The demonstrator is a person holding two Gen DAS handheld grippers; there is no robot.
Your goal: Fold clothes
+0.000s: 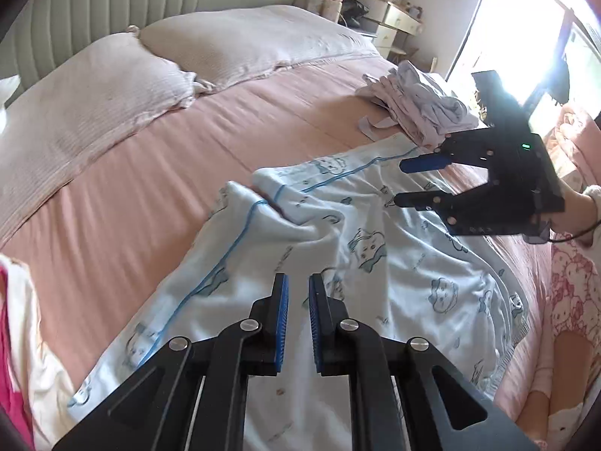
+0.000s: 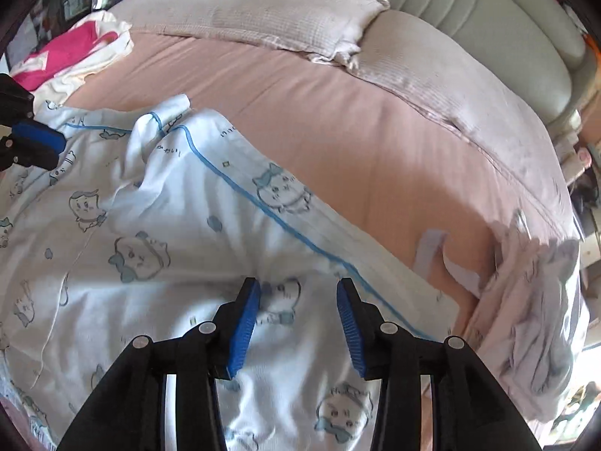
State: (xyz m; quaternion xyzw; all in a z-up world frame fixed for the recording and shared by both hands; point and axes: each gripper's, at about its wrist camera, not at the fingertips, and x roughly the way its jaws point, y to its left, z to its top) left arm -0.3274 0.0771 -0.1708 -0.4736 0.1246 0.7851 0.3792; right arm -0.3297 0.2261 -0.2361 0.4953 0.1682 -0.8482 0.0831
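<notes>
A light blue pyjama top (image 1: 375,263) with cartoon prints and blue piping lies rumpled on the pink bed sheet (image 1: 188,143); one edge is bunched and turned over near the middle. In the left wrist view my left gripper (image 1: 298,289) hovers over the near part of the top, open by a narrow gap with nothing between its blue pads. My right gripper (image 1: 400,182) is wide open above the far right side of the top. In the right wrist view the top (image 2: 150,244) fills the lower left, my right gripper (image 2: 299,287) is open just over it, and my left gripper (image 2: 33,143) shows at the left edge.
A pile of pale folded clothes (image 1: 424,109) (image 2: 533,300) sits on the bed's right side near the window. Two pillows (image 1: 112,86) lie against the padded headboard (image 1: 112,7). A pink-and-white garment (image 1: 15,319) (image 2: 67,52) lies at the left. A person's hand (image 1: 578,206) holds the right gripper.
</notes>
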